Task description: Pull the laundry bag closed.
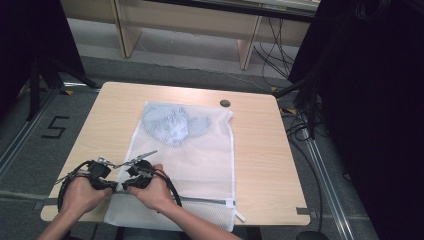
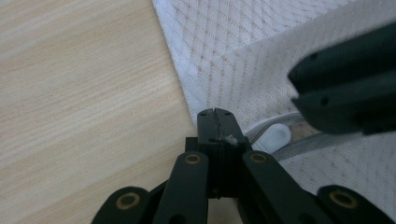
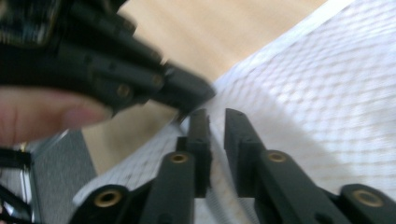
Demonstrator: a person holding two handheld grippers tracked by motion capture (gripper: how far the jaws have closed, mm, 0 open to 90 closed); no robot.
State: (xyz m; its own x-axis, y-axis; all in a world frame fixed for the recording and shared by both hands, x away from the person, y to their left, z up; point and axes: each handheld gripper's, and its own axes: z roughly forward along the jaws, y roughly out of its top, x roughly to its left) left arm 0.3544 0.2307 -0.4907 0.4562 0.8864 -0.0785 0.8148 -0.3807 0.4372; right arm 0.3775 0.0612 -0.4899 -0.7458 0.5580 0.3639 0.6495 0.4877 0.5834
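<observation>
A white mesh laundry bag (image 1: 200, 150) lies flat on the wooden table (image 1: 270, 165), with a pale blue garment (image 1: 172, 125) bunched inside its far end. A zipper (image 1: 210, 201) runs along the near end. Both grippers meet at the bag's near left corner. My left gripper (image 2: 215, 112) is shut, pinching the bag's edge (image 2: 187, 93) beside the white zipper pull (image 2: 275, 136). My right gripper (image 3: 217, 114) hovers over the mesh (image 3: 327, 84) with a narrow gap between its jaws, close to the left gripper (image 3: 187, 91). From above, the left gripper (image 1: 114, 186) and right gripper (image 1: 125, 186) almost touch.
A round cable hole (image 1: 225, 103) sits near the table's far edge. Bare wood lies to the right of the bag. Black cables (image 1: 300, 130) trail on the floor at the right, and a shelf leg (image 1: 247, 47) stands behind the table.
</observation>
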